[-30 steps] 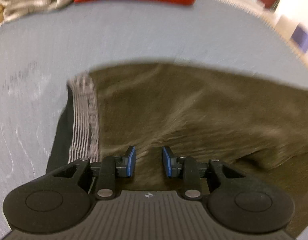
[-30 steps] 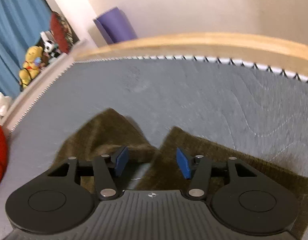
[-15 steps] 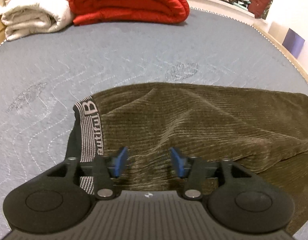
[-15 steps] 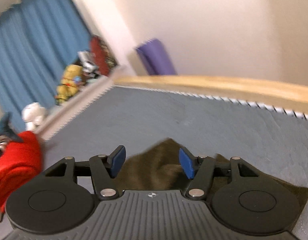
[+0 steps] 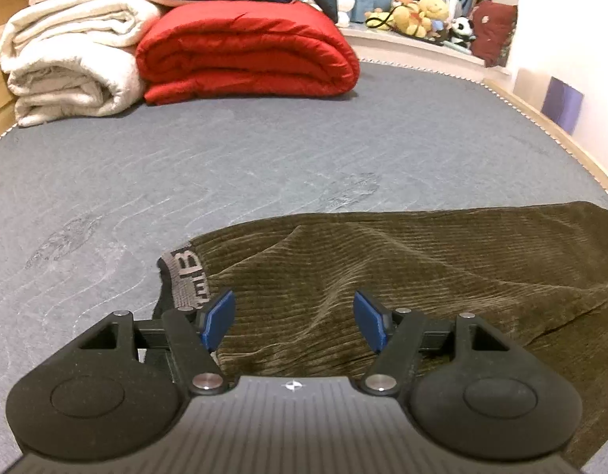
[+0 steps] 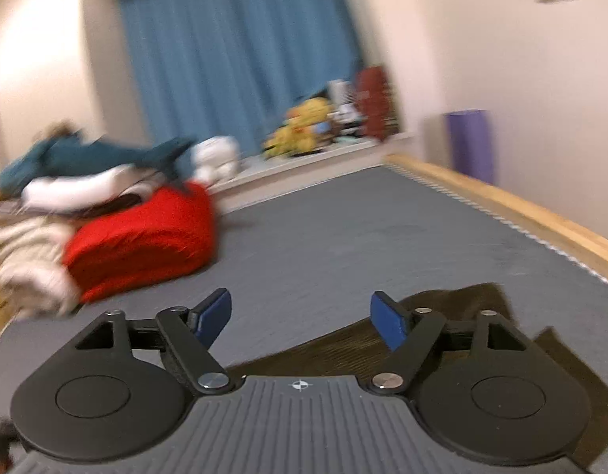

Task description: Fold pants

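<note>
Olive-brown corduroy pants (image 5: 402, 272) lie folded on the grey mattress (image 5: 244, 166), legs stretching right, with a grey lettered waistband (image 5: 187, 276) at the left end. My left gripper (image 5: 294, 322) is open and empty, just above the waist part of the pants. My right gripper (image 6: 300, 322) is open and empty, raised above the mattress, with the leg ends of the pants (image 6: 462, 308) below and to its right. The right wrist view is blurred.
A rolled red quilt (image 5: 248, 53) and a folded white blanket (image 5: 71, 59) lie at the far end of the mattress, with more bedding on top. Plush toys (image 5: 418, 12) sit on a ledge. The wooden bed rail (image 6: 521, 213) runs along the right.
Both grippers have opened wider and lifted, tilting up from the pants. The right wrist view has swung from the leg ends toward the room's far end.
</note>
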{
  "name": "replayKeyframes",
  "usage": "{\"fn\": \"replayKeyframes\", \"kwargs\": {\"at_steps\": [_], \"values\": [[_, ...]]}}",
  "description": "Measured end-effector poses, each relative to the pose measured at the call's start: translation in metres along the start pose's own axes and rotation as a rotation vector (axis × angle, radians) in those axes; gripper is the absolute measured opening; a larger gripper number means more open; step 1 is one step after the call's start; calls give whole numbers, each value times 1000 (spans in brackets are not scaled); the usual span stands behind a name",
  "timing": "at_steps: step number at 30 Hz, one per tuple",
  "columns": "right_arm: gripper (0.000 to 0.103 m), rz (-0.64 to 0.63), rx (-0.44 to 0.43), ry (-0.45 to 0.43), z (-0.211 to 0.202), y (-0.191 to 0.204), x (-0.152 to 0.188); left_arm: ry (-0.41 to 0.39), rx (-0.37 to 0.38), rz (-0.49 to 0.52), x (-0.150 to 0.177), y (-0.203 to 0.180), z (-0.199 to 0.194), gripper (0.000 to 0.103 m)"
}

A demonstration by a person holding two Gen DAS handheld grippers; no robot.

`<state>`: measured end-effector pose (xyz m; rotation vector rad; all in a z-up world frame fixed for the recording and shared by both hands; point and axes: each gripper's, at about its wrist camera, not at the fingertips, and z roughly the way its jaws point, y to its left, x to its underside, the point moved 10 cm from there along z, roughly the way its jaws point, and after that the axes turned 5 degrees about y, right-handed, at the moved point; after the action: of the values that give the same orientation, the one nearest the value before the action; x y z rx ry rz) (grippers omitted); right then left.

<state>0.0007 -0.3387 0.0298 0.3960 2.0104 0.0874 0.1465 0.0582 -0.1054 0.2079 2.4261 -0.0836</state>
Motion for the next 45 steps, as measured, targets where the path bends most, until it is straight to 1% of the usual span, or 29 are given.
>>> {"fn": "replayKeyframes", "kwargs": {"at_steps": [2,5,6,7,8,9,10,11,12,13,15,19,22,26,27,29,32,33,34,35,36,37,38,40,41,43,45], "values": [[83,-64,-51,17,11,22,16,9,7,-3,2,0,3,72],[82,-157,-57,33,34,40,50,17,13,-18,4,5,8,71],[81,-173,-50,69,45,41,63,17,12,-23,5,6,9,65],[80,-176,-44,128,58,42,77,15,13,-27,4,8,10,56],[76,-165,-45,180,67,43,85,13,8,-33,3,10,11,48],[75,-155,-66,205,71,46,90,15,-4,-45,1,15,13,28],[74,-166,-94,207,73,50,91,19,-10,-62,-1,20,14,15],[74,-193,-93,196,73,53,91,21,-13,-91,-4,27,14,12],[74,-220,-75,183,74,55,89,21,-12,-129,-7,35,14,8],[74,-239,-60,171,75,55,87,20,-8,-168,-11,43,14,7],[74,-229,-66,170,77,56,83,8,-7,-242,-18,57,13,7],[75,-175,-127,205,79,60,79,6,-25,-338,-24,78,18,7],[76,-176,-150,226,80,62,86,22,-44,-375,-23,87,26,7],[77,-177,-121,272,91,60,90,55,-44,-374,-25,82,35,7],[77,-161,-111,294,94,56,90,65,-42,-358,-28,79,38,8],[77,-112,-104,342,100,50,93,79,-73,-302,-38,74,48,8],[78,-31,-129,382,103,44,93,81,-119,-200,-57,67,69,11],[78,-21,-134,382,103,42,93,89,-116,-169,-65,64,80,16],[78,-17,-135,377,103,41,91,97,-106,-144,-71,63,90,27],[79,-17,-134,369,103,41,90,98,-92,-120,-77,61,100,35],[79,-15,-129,360,102,39,87,89,-61,-95,-83,58,111,53],[79,-5,-117,345,101,36,83,81,-15,-58,-88,54,120,67],[79,12,-105,331,100,32,79,80,12,-22,-90,50,128,70],[79,46,-106,320,98,26,73,83,22,41,-91,48,145,76],[79,55,-109,318,98,23,71,96,33,49,-89,48,154,78],[79,63,-102,312,98,17,67,158,81,39,-82,48,174,80],[79,62,-89,306,98,11,64,184,81,52,-75,48,184,80]]}}
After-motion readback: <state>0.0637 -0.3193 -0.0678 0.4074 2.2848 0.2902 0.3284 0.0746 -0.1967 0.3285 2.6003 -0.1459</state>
